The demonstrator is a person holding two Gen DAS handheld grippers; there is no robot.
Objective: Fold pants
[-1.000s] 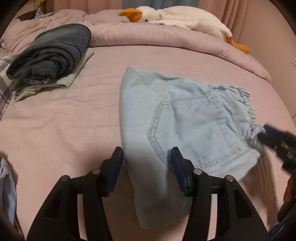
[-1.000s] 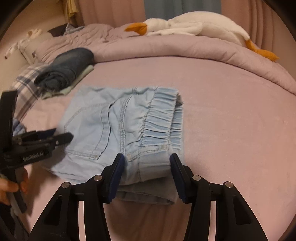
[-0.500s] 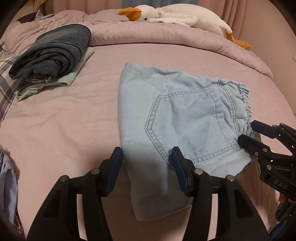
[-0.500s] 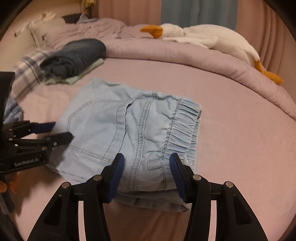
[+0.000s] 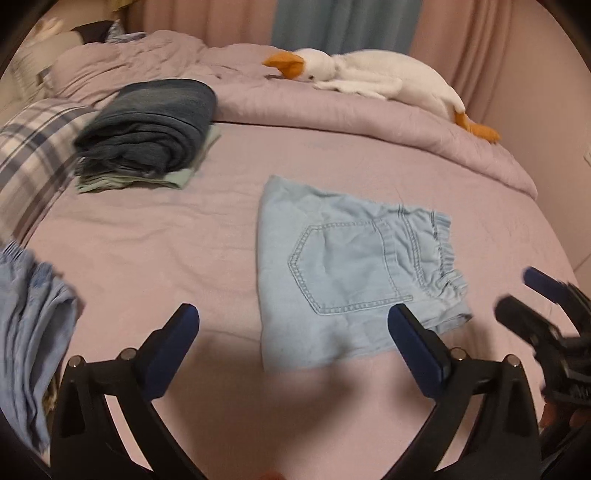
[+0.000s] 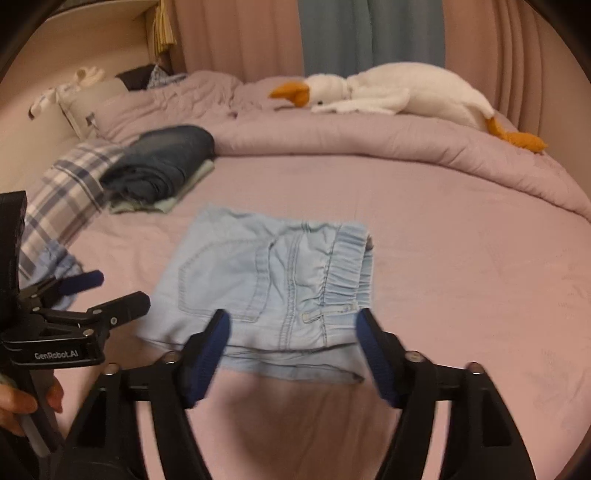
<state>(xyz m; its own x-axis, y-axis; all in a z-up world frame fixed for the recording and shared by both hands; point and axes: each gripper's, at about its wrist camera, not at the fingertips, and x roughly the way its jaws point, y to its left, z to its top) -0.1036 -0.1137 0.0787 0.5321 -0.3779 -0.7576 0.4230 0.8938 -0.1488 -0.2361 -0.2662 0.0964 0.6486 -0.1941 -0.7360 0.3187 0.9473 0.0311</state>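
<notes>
Left wrist view: my left gripper point(image 5: 291, 347) hangs wide open and empty, near the folded denim shorts point(image 5: 351, 273) lying flat mid-bed, so nothing disturbs the fold.

Right wrist view: my right gripper point(image 6: 293, 350), equally spread and empty, hovers at the shorts' near edge.

A home bedroom. Bed with mauve sheet point(image 5: 147, 258) and bunched duvet point(image 5: 332, 122), plush goose point(image 6: 388, 92) on it. Pink curtains point(image 6: 240, 33) behind, folded clothes point(image 5: 147, 125) stacked alongside.
</notes>
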